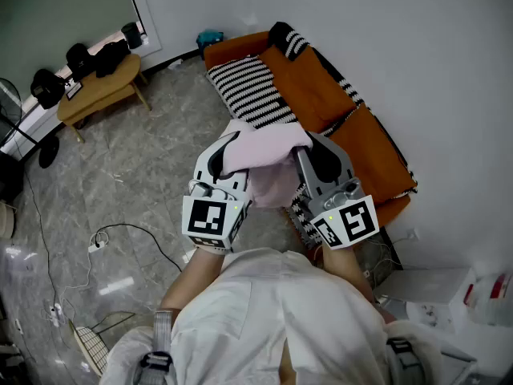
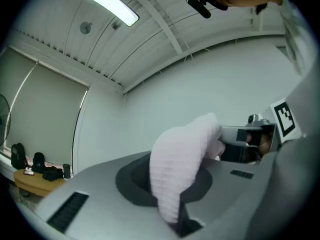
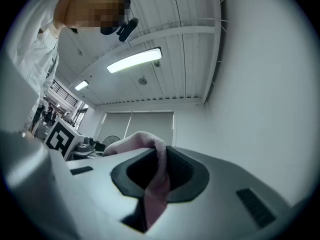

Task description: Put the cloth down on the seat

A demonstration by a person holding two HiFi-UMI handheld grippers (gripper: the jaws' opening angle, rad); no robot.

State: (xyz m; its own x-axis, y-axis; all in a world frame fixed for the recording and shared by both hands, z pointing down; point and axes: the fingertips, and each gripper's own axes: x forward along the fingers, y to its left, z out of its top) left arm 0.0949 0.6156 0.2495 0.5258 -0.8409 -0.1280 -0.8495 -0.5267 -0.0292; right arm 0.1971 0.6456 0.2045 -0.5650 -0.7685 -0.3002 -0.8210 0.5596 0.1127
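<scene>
Pink cloth (image 1: 268,163): held up between both claws, short of the seat | left gripper (image 1: 227,152): clenched on one edge | right gripper (image 1: 318,155): clenched on the other edge, keeping the cloth spread for laying | orange sofa (image 1: 321,95): beyond, likely landing spot beside striped throw (image 1: 250,88)

White shirt (image 1: 264,311), grey shoulder straps (image 1: 162,335), grey left gripper (image 1: 227,149) and right gripper (image 1: 321,155), black-and-white marker cubes (image 1: 210,217)

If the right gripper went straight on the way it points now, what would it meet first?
The right gripper, shut on the cloth, points upward: likely the white wall first, near the ceiling.
</scene>
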